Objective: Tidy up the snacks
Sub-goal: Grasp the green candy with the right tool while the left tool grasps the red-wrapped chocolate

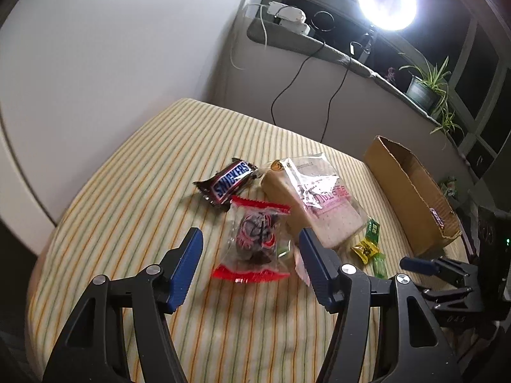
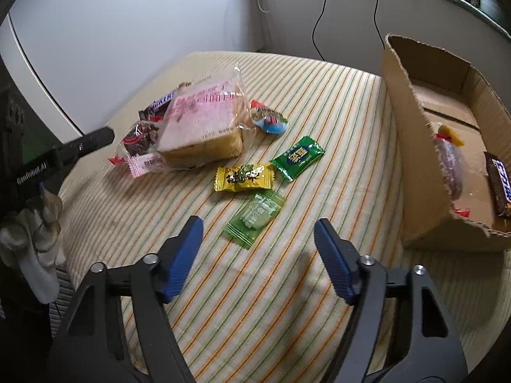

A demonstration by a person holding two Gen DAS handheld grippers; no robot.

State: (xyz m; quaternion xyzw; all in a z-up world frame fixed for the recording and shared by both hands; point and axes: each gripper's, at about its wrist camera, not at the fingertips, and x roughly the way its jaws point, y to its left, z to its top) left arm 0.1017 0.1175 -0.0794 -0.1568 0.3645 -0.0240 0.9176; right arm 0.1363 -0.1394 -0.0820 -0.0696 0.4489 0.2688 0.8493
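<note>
My left gripper (image 1: 250, 239) is open and empty, its fingers on either side of a clear packet with red ends (image 1: 254, 239) on the striped cloth. A Snickers bar (image 1: 230, 180) and a bagged bread slice (image 1: 314, 201) lie just beyond. My right gripper (image 2: 258, 226) is open and empty above a light green candy (image 2: 255, 215). A yellow candy (image 2: 244, 177), a dark green packet (image 2: 298, 156) and a round blue-lidded snack (image 2: 270, 121) lie past it. The cardboard box (image 2: 412, 146) at the right holds a Snickers bar (image 2: 499, 185) and a sausage (image 2: 448, 166).
The striped table (image 2: 255, 303) ends at a white wall on the left. Black cables (image 1: 287, 89) hang behind the table. A sill with a ring lamp (image 1: 386, 0) and a potted plant (image 1: 424, 86) runs along the back right.
</note>
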